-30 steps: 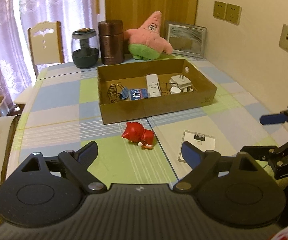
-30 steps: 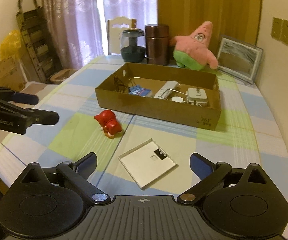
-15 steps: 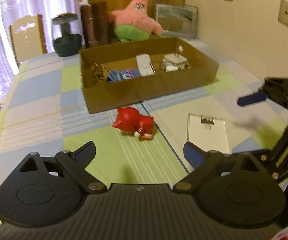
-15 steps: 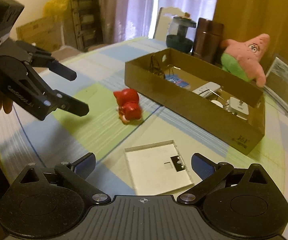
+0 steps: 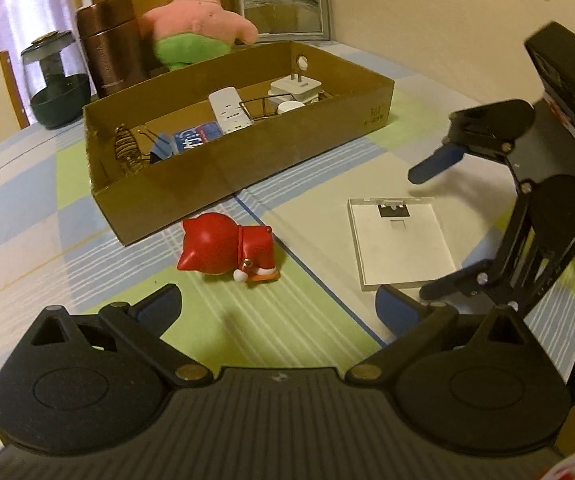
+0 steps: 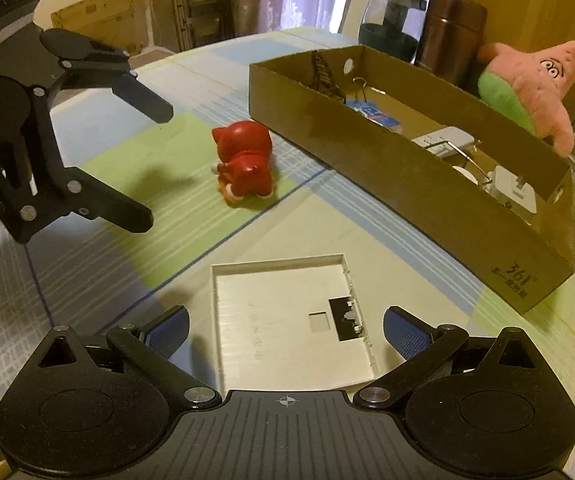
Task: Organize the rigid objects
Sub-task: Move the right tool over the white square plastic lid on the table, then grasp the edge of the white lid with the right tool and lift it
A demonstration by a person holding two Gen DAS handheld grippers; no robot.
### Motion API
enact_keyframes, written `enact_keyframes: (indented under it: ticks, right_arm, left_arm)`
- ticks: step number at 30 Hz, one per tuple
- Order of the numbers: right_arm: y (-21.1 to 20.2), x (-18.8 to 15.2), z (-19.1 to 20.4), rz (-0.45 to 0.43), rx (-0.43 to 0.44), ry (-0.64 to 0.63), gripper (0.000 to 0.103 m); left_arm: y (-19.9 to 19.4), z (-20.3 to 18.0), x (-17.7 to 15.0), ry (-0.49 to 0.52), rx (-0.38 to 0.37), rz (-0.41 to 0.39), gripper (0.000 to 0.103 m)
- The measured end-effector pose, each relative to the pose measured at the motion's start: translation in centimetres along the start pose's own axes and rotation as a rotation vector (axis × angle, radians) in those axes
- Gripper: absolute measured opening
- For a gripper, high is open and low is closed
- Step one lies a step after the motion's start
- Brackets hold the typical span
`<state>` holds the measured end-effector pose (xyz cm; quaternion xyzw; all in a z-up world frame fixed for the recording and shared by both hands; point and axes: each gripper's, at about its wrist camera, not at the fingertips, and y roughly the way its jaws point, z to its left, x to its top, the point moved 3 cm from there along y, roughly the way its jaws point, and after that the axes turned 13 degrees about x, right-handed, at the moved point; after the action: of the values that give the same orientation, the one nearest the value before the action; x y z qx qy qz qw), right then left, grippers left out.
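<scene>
- Left claw (image 5: 277, 310): fingers apart, nothing between them, above the checked worktop (image 5: 27, 240).
- Right claw (image 6: 285, 330): fingers apart, low over the white plastic cover (image 6: 287, 320), which lies flat.
- Red cat figurine (image 5: 227, 250) lies on its side at 12 o'clock of the left claw, just beside the cardboard box (image 5: 239, 160).
- Box end reads "361°" (image 6: 521, 274); smaller print below illegible.
- In the box, a blue packet (image 5: 197, 138); its lettering is unreadable.

Red figurine (image 5: 225, 250), checked pastel tablecloth (image 5: 27, 216)
</scene>
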<state>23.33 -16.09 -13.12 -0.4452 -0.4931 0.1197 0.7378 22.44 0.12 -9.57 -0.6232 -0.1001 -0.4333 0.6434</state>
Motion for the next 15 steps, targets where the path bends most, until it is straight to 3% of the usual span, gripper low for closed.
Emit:
enact_keyframes:
  ticks: [4, 15]
  right_arm:
    - [0.9, -0.4, -0.8, 0.044, 0.005, 0.013, 0.100]
    - [1.3, -0.3, -2.2, 0.026, 0.054, 0.066, 0.100]
  left_arm:
    - [0.4, 0.1, 0.0, -0.004, -0.006, 0.010, 0.101]
    - [1.2, 0.7, 0.0, -0.044, 0.037, 0.036, 0.101]
